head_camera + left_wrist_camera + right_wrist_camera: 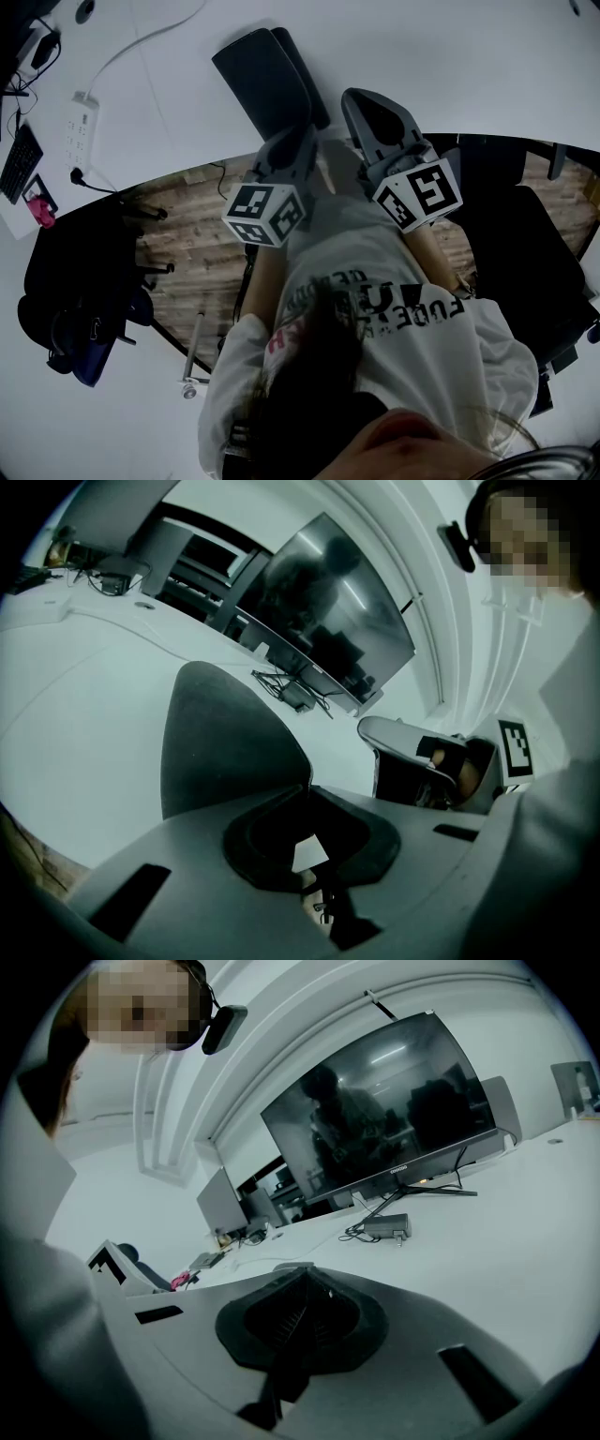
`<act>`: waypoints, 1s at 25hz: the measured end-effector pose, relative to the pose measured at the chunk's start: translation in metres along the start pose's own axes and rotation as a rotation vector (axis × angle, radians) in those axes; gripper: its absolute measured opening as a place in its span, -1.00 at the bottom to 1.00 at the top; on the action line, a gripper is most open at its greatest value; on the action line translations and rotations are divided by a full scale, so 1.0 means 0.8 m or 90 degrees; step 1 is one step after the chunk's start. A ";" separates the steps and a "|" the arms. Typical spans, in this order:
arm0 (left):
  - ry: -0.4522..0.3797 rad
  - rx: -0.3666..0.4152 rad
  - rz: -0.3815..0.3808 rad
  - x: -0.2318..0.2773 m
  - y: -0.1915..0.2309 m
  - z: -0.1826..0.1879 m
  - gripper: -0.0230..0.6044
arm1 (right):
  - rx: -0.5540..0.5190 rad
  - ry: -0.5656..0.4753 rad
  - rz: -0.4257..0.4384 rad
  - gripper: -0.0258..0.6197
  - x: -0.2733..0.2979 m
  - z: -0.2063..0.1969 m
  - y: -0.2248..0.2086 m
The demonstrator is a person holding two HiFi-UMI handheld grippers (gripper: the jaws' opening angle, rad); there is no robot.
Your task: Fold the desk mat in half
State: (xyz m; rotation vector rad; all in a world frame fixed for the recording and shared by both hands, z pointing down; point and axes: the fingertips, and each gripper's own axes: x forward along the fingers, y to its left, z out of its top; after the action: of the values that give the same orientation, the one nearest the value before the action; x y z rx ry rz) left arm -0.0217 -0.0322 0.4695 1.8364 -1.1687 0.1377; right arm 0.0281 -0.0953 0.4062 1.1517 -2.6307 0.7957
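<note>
**Item 1, left gripper (291,141) (307,789).** We record its jaws as drawn nearly together and pinching the near edge of the desk mat (262,70) (220,733). In the left gripper view the dark sheet rises straight out of the seam between the jaws. A small patch of white tabletop (422,56) (84,714) shows through the gap behind them. Its marker cube (265,214) sits on the side of the gripper away from the mat.

**Item 2, right gripper (361,97) (302,1274).** We record its jaws as pressed together, ribbed pads meeting, with nothing between them. In the head view it sits just to the right of the mat's near end. Whether it touches the mat we cannot tell. Its marker cube (419,194) also sits on the side away from the mat.

**Item 3, desk mat.** It is dark and lies on the white tabletop, running away from the left jaws. In the head view a second dark strip shows along its right edge, like a layer lying over or under it.

**Item 4, surroundings, placed from the mat.**
- A monitor (328,611) (384,1110) stands beyond the mat's far end, screen dark.
- A small box with cables (386,1227) lies at the monitor's foot.
- A power strip (80,122) lies well to the left of the mat.
- A keyboard (21,161) lies farther left again.
</note>
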 end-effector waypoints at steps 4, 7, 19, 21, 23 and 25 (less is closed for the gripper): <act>0.004 0.001 0.002 0.009 -0.003 -0.002 -0.86 | 0.001 0.001 -0.004 -0.92 -0.002 -0.001 -0.006; 0.008 0.001 0.002 0.017 -0.007 -0.004 -0.86 | 0.003 0.002 -0.008 -0.92 -0.004 -0.002 -0.010; 0.027 0.004 -0.008 0.049 -0.023 -0.010 -0.86 | 0.012 0.003 -0.020 -0.92 -0.012 -0.002 -0.027; 0.032 0.006 -0.010 0.054 -0.026 -0.013 -0.86 | 0.014 0.002 -0.024 -0.92 -0.014 -0.002 -0.030; 0.039 0.008 -0.012 0.059 -0.028 -0.016 -0.86 | 0.016 0.001 -0.027 -0.92 -0.015 -0.002 -0.033; 0.045 0.009 -0.014 0.064 -0.030 -0.019 -0.86 | 0.019 0.001 -0.030 -0.92 -0.016 -0.003 -0.036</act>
State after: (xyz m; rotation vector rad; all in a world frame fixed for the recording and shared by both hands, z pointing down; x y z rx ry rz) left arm 0.0296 -0.0515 0.4900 1.8420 -1.1008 0.1966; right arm 0.0577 -0.1019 0.4151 1.2159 -2.5886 0.8298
